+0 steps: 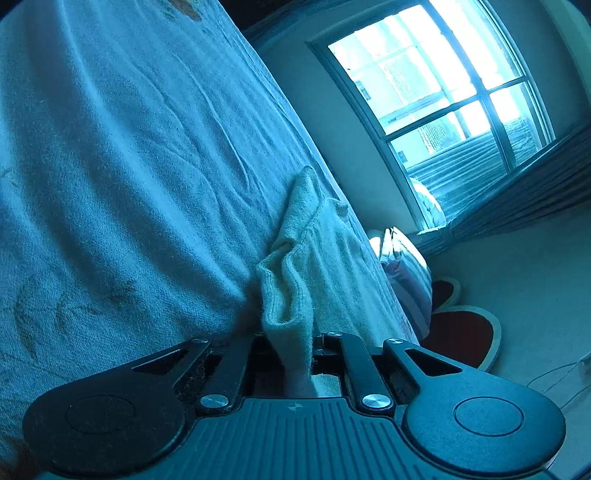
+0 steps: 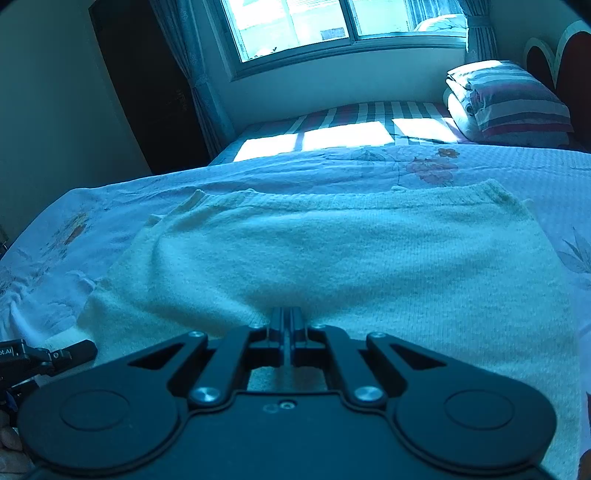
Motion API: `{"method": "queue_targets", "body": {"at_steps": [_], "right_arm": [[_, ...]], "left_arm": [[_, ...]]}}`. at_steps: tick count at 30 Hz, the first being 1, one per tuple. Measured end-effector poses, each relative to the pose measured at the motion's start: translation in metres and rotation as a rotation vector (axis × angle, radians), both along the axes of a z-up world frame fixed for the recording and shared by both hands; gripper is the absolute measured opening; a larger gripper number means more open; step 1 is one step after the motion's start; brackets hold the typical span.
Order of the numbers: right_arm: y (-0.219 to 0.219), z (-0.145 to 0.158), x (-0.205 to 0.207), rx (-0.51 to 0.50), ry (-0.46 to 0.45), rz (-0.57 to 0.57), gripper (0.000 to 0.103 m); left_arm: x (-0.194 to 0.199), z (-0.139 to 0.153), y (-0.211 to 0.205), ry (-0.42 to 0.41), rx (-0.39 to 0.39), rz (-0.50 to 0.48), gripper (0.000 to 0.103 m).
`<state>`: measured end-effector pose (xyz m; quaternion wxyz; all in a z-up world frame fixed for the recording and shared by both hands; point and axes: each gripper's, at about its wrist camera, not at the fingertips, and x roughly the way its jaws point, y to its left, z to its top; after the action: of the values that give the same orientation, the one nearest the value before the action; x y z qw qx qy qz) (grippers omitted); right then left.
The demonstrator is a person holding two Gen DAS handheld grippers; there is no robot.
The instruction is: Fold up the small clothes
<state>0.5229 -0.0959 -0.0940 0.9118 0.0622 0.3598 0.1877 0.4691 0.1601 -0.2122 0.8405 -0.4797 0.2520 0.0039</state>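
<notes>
A pale knitted sweater (image 2: 351,251) lies spread flat on the bed. My right gripper (image 2: 290,325) is shut on the sweater's near edge, its jaws pressed together. In the left wrist view my left gripper (image 1: 291,354) is shut on a bunched fold of the same sweater (image 1: 295,280), which rises from between its jaws and trails across the bedspread. The left gripper's body also shows at the lower left of the right wrist view (image 2: 48,356).
A floral bedspread (image 2: 332,166) covers the bed. A folded striped quilt and pillow (image 2: 509,103) sit at the far right by the red headboard (image 2: 576,74). A window (image 2: 332,26) and curtains are behind. A dark wardrobe (image 2: 147,92) stands at the far left.
</notes>
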Motion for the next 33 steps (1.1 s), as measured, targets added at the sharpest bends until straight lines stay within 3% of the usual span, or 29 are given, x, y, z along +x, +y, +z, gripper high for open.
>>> {"method": "queue_targets", "body": {"at_steps": [4, 8, 11, 18, 20, 21, 24, 27, 28, 32, 33], "right_arm": [[-0.001, 0.0, 0.001, 0.001, 0.003, -0.001, 0.002], [0.0, -0.001, 0.002, -0.008, 0.0, 0.004, 0.002], [0.0, -0.003, 0.001, -0.006, -0.011, 0.003, 0.002], [0.001, -0.005, 0.0, -0.002, -0.021, -0.005, 0.002], [0.002, -0.001, 0.001, -0.007, -0.01, -0.012, 0.003], [0.003, 0.003, 0.0, -0.009, -0.013, -0.012, 0.01], [0.004, 0.01, -0.003, 0.043, -0.022, 0.002, 0.011], [0.009, -0.004, 0.0, 0.057, 0.035, 0.008, 0.007], [0.009, -0.006, -0.001, 0.057, 0.017, 0.004, 0.007], [-0.001, -0.003, 0.001, 0.111, 0.03, -0.001, 0.006], [-0.009, 0.001, -0.001, 0.142, 0.019, -0.017, 0.01]], "left_arm": [[-0.011, 0.012, -0.009, -0.057, 0.052, 0.023, 0.006], [-0.01, 0.036, -0.012, -0.118, 0.125, -0.021, 0.006], [-0.002, 0.029, -0.002, -0.045, 0.11, -0.023, 0.006], [-0.005, 0.063, -0.011, -0.134, 0.206, -0.08, 0.006], [-0.001, 0.069, -0.011, -0.127, 0.221, -0.091, 0.006], [0.0, 0.07, -0.009, -0.124, 0.225, -0.091, 0.006], [-0.007, 0.066, -0.006, -0.104, 0.221, -0.088, 0.006], [-0.011, 0.059, -0.009, -0.084, 0.215, -0.077, 0.006], [-0.011, 0.058, -0.01, -0.086, 0.212, -0.073, 0.006], [-0.003, 0.077, -0.021, -0.098, 0.263, -0.102, 0.006], [0.0, 0.085, -0.026, -0.112, 0.29, -0.121, 0.006]]}}
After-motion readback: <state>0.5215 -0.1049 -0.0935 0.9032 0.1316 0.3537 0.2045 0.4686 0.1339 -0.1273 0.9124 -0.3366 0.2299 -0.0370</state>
